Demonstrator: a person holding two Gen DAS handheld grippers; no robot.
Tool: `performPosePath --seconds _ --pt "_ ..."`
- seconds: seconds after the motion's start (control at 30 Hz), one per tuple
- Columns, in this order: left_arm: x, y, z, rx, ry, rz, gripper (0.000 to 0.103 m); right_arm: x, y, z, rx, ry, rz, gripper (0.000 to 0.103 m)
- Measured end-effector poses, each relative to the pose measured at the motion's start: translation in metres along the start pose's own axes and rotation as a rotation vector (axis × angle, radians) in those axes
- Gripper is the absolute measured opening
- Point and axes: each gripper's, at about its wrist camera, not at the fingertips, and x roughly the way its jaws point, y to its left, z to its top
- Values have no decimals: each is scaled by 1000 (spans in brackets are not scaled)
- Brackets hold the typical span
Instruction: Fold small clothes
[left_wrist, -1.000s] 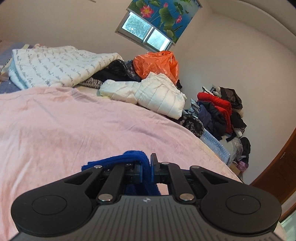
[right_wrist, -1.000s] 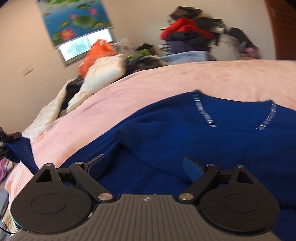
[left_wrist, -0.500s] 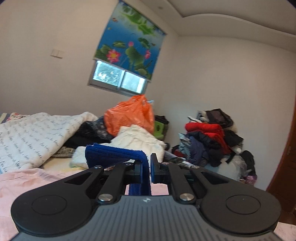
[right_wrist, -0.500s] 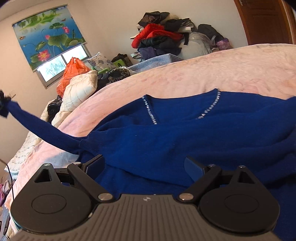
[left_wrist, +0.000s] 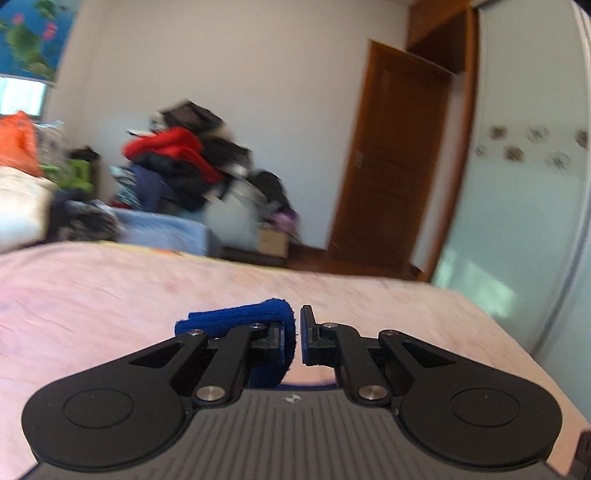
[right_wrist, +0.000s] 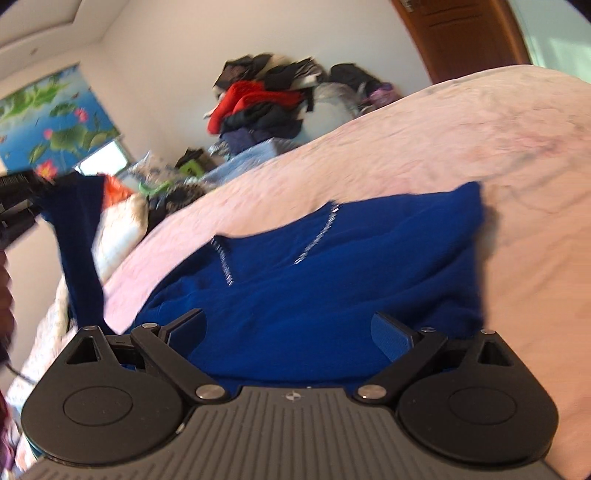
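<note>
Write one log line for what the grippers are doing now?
left gripper: shut on sleeve, lifted | right gripper: open over blue sweater | pink bedspread

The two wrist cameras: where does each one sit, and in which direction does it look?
Left wrist: sits on the left claw, low over the pink bedspread, facing the brown wooden door; its fingers pinch the blue knitted sweater sleeve.
Right wrist: sits on the right claw, open above the sweater body, facing the lotus-print window blind; the left claw shows at the left edge, lifting the sleeve.
Shared: sweater, bedspread, red-topped clothes pile.
</note>
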Motion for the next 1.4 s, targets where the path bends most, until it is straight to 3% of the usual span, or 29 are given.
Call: performPosePath --seconds 0.2,0.4,0.6,0.67,0.7,0.77,0.8,0.83,0.9,1.0,1.13,1.27,1.4 --pt "40 -55 -50 70 145 -154 8 -22 -33 6 80 -79 -66 97" --pt "55 -100 -87 149 250 -271 8 -43 -74 11 187 -154 -125 98" --pt "65 -133 -117 286 360 -322 11 -46 -95 14 203 -178 -156 98" --pt "66 -135 -122 320 385 -327 17 -44 -97 15 188 -177 -144 98" --pt "66 -137 -124 330 398 -333 27 -42 -96 16 179 -176 -138 98" --pt "60 -136 -126 330 406 -374 58 -41 -93 19 163 -177 -119 98" --pt "54 -136 -126 336 391 -397 85 -43 -90 19 157 -179 -107 98" --pt "47 -136 -127 355 358 -412 96 -43 -89 20 153 -182 -97 98" --pt "31 -139 -129 428 290 -428 97 -41 -88 26 148 -181 -74 98" --pt "9 -135 -132 562 269 -464 97 -35 -87 37 161 -160 13 99" --pt "-20 -106 -125 582 296 -525 97 -11 -84 52 192 -59 162 97" --pt "-36 -73 -115 588 274 -481 97 14 -76 56 209 16 183 96" --pt "-24 -31 -104 548 264 -293 97 18 -39 49 4 60 102 96"
